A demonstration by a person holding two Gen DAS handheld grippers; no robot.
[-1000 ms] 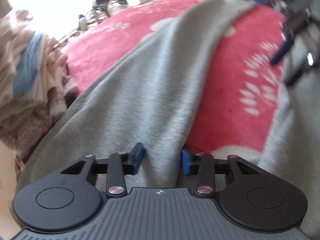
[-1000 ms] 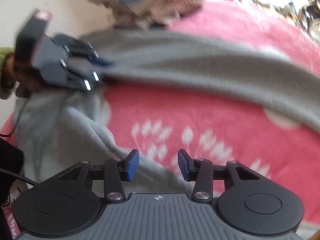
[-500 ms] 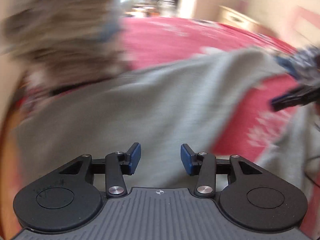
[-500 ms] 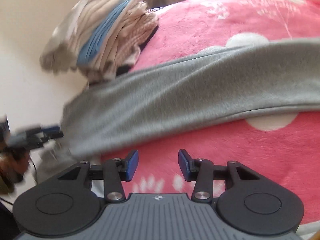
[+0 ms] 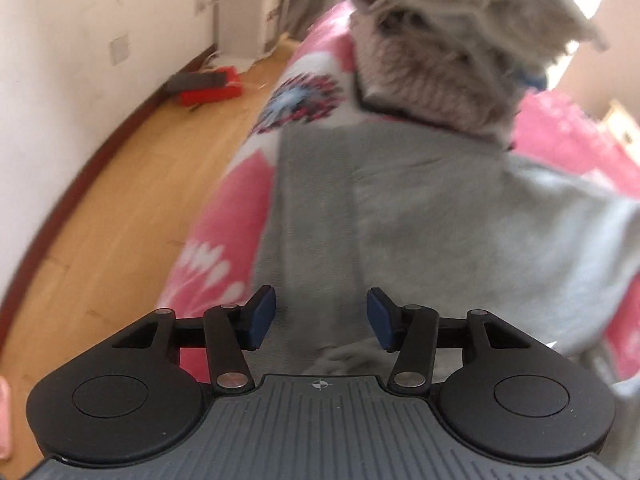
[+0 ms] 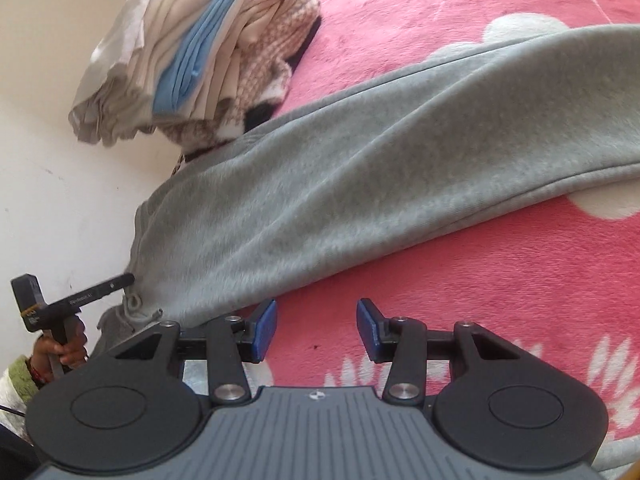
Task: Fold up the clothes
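Lying stretched across the pink blanket, the grey sweatpants are free of both grippers.

Sweatpants: one long leg runs from the waistband at the bed's edge toward the far side of the blanket; a stack of folded clothes sits just beyond the waistband, touching it; the left gripper hangs above the waistband end, its jaws having just been opening, parted with nothing pinched between the blue pads; the right gripper hovers beside the leg, over bare blanket, jaws parted about halfway and empty; past the bed's edge lies a wooden floor with a red box by the wall.
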